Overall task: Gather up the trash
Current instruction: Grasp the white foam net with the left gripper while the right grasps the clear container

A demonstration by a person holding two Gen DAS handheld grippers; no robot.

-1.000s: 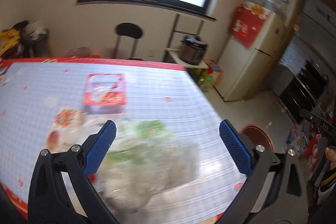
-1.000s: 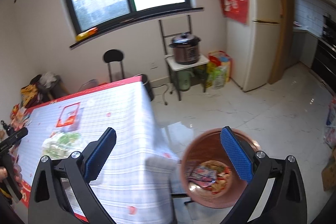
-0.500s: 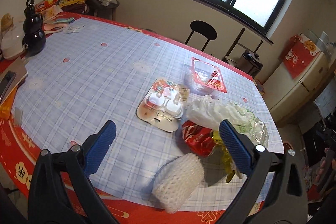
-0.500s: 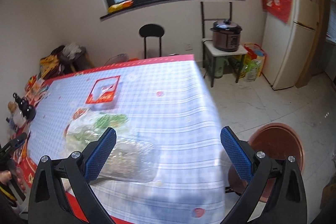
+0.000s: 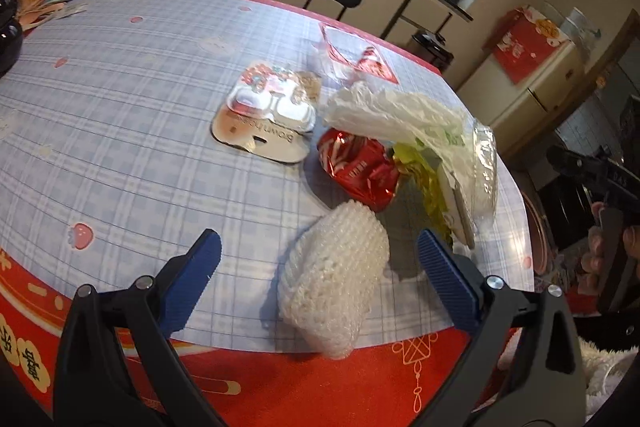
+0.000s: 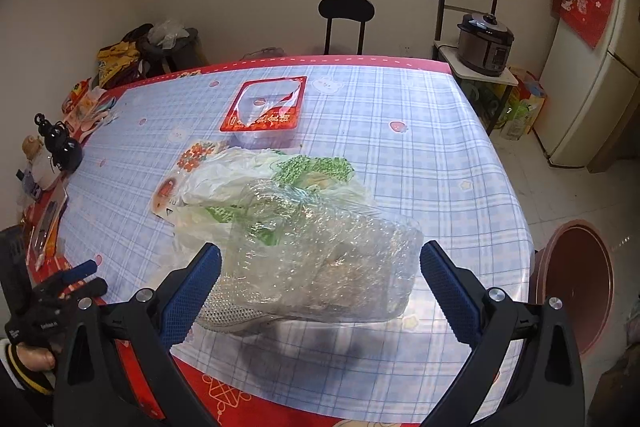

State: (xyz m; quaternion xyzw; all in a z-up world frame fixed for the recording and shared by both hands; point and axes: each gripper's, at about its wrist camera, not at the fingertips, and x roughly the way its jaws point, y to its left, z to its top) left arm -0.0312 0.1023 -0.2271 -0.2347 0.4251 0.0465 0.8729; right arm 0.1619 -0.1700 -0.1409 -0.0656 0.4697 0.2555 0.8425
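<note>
A white foam net sleeve (image 5: 334,277) lies at the table's near edge, between the wide-apart fingers of my open left gripper (image 5: 318,269). Behind it sit a crumpled red wrapper (image 5: 358,169), a yellow foil wrapper (image 5: 420,167), a white-and-green plastic bag (image 5: 396,115), an empty blister card (image 5: 268,115) and a clear tray with a red rim (image 5: 352,53). In the right wrist view my open right gripper (image 6: 320,277) hovers over a clear plastic box (image 6: 332,263) with the plastic bag (image 6: 256,183) behind it. The brown trash bin (image 6: 576,287) stands on the floor at the right.
A blue plaid cloth with a red border covers the table (image 6: 420,131). A black bottle (image 6: 60,147) and small items sit at its left end. A black chair (image 6: 346,15), a cooker on a stand (image 6: 484,43) and a fridge (image 6: 592,75) line the far wall.
The left gripper dropped closer to the table edge, bringing the foam net between its fingers. The right gripper swung left from the bin to over the clear plastic box.
</note>
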